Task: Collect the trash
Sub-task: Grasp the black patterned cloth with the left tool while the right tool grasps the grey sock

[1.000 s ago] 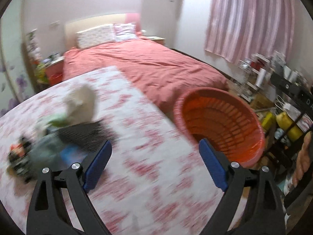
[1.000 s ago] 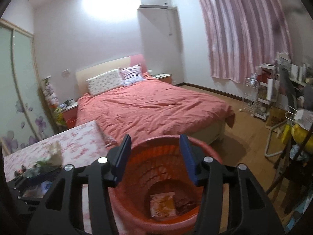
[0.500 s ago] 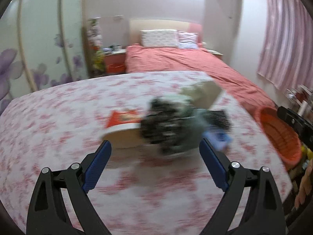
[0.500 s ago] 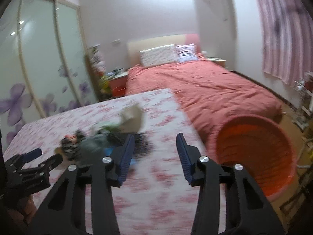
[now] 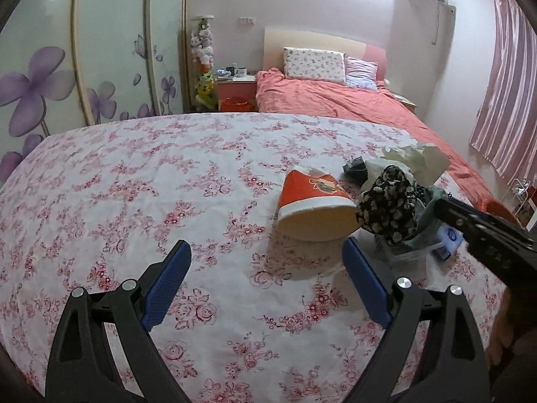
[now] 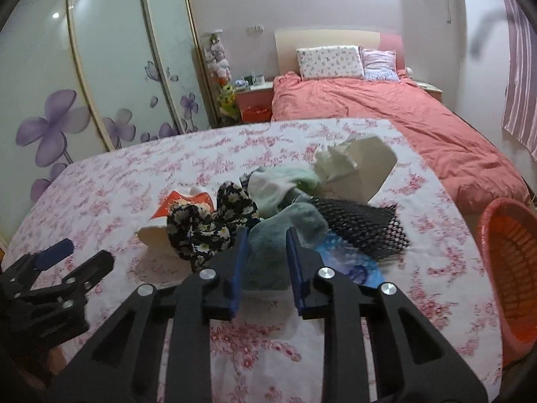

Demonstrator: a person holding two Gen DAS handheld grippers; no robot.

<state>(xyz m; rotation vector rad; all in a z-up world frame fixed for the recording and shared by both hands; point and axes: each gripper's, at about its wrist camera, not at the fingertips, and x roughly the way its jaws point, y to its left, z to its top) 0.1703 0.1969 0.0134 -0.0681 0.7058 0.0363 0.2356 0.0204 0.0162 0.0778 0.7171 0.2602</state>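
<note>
A pile of trash and cloth lies on the floral-covered table (image 5: 134, 174). A tipped red and white paper cup (image 5: 313, 205) lies just ahead of my open, empty left gripper (image 5: 265, 278). Beside it are a black floral cloth (image 5: 389, 208), a grey-green cloth (image 6: 285, 231), black mesh (image 6: 365, 225), a blue packet (image 6: 352, 265) and a white crumpled bag (image 6: 359, 164). My right gripper (image 6: 265, 255) hovers at the grey-green cloth, jaws narrowly apart, holding nothing. The orange basket (image 6: 510, 268) stands at the table's right edge.
A bed with a coral cover (image 5: 335, 100) lies behind the table. A wardrobe with purple flowers (image 5: 67, 67) fills the left. Pink curtains (image 5: 503, 84) hang at the right. The right gripper's arm (image 5: 486, 235) reaches in over the pile.
Both grippers swung left, away from the orange basket, to the trash pile. The right gripper's jaws have narrowed. The left now faces the paper cup.
</note>
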